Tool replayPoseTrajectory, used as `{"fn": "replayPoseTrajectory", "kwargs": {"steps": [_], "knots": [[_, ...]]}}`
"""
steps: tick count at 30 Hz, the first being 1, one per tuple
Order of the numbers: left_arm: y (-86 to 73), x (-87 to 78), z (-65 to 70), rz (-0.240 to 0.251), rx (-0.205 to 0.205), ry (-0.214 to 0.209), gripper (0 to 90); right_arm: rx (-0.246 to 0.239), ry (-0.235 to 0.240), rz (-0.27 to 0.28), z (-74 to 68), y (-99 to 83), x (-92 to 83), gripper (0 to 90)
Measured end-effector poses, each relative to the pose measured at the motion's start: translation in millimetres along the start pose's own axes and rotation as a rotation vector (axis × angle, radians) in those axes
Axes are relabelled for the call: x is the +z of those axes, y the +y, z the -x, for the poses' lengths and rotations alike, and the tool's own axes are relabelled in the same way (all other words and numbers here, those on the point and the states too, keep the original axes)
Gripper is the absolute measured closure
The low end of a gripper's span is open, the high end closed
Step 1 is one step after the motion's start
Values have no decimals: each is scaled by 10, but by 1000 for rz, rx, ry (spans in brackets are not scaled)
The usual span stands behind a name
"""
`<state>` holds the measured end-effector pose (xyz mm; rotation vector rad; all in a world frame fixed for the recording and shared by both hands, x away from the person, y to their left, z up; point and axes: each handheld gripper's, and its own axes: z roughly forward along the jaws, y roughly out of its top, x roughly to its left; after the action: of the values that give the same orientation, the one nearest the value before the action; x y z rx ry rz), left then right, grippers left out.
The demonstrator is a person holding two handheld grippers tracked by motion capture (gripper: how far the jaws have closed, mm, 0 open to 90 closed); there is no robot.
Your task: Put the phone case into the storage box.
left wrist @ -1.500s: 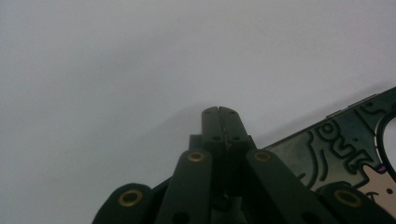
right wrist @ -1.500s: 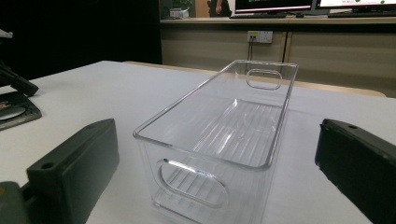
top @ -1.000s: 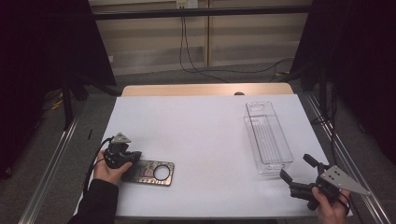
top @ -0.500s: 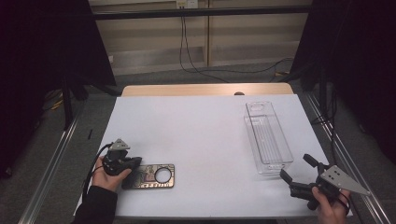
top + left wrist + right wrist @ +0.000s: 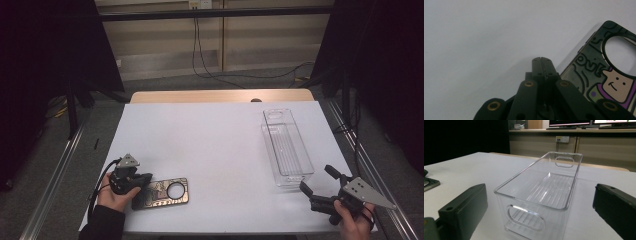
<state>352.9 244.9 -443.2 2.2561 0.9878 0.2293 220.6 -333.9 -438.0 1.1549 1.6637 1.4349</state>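
One phone case point(image 5: 161, 192) lies flat at the near left of the white table point(image 5: 210, 145), printed side up. Its print is a cartoon: a pale square face with dot eyes and a curved smile above a purple patch, plus fat outlined letters on a dark olive ground that I cannot read as a word. A single round camera hole point(image 5: 176, 190) is cut near its right end, and the table shows white through it.

The left gripper point(image 5: 141, 182) sits at the case's left end, held in the left hand point(image 5: 116, 197). In the left gripper view its two black jaws are pressed flat together with nothing between them, their tips low over the bare table just beside the case's point(image 5: 604, 75) edge; I cannot tell if they touch it.

One clear plastic bin point(image 5: 286, 146) stands on the right side of the table, empty, with an oval handle slot at each end, two in all. It bears no label I can see.

The right gripper point(image 5: 316, 181) is held at the table's near right corner, jaws spread wide and holding nothing, pointing at the near end of the bin point(image 5: 541, 195).
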Motion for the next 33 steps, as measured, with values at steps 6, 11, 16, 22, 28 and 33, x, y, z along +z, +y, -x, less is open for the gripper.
{"fn": "replayPoseTrajectory", "kwargs": {"steps": [6, 11, 16, 22, 28, 33], "knots": [[-32, -13, 5, 7, 2, -18, 900, -1, -1, 0, 0, 1, -2, 0], [-34, -19, 22, 3, 10, -12, 900, -1, -2, 0, -1, 0, 0, 0], [-34, -23, 50, -1, 16, -9, 900, -1, -2, 0, 0, 1, 1, 0], [-39, -34, 78, -6, 21, -3, 900, -4, -1, -2, 0, -1, 2, 0], [-36, -39, 88, -14, 21, -12, 900, -4, -1, -4, 2, -1, 3, 0], [-36, -43, 63, -7, 17, -24, 900, -6, -2, -3, 0, -2, 2, 0]]}}
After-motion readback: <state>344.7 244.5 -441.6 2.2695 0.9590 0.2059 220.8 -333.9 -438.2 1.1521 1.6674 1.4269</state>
